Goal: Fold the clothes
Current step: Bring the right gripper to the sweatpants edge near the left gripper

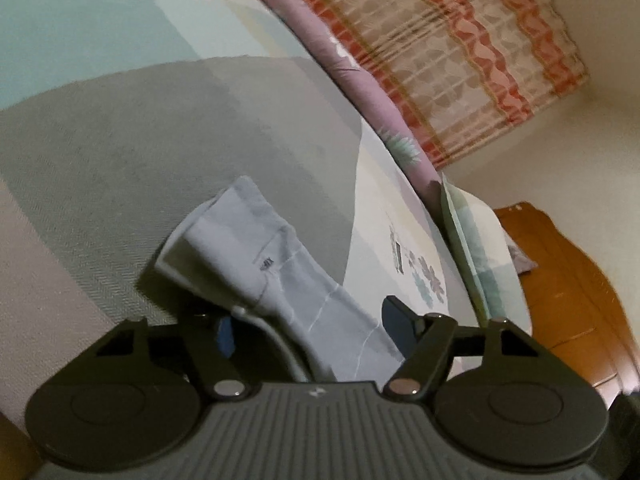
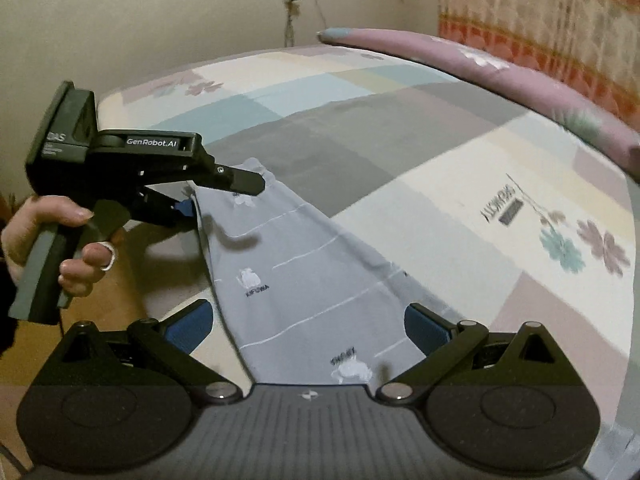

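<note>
Right up close in the right wrist view, the right gripper [image 2: 308, 326] is hanging with its jaws spread wide, blue pads clear on either side, gripping nothing. The pale grey garment [image 2: 304, 276] is running out between them, draped over the near edge of the bed [image 2: 460, 200].

Further along, only this view is showing the left gripper [image 2: 224, 196] from outside: a hand [image 2: 52, 240] is squeezing its handle, one jaw over the garment's far end and one below. Whether the pads are actually pinching, I cannot tell.

Switching to the left wrist view, the garment [image 1: 260, 252] is lying bunched between the left gripper's [image 1: 308, 328] partly open jaws, with a white cord curling beside it.

Beyond that, this view alone is showing a pillow [image 1: 480, 256] and wooden headboard [image 1: 568, 280]. Both views are catching the patterned curtain [image 1: 460, 48] at the back.
</note>
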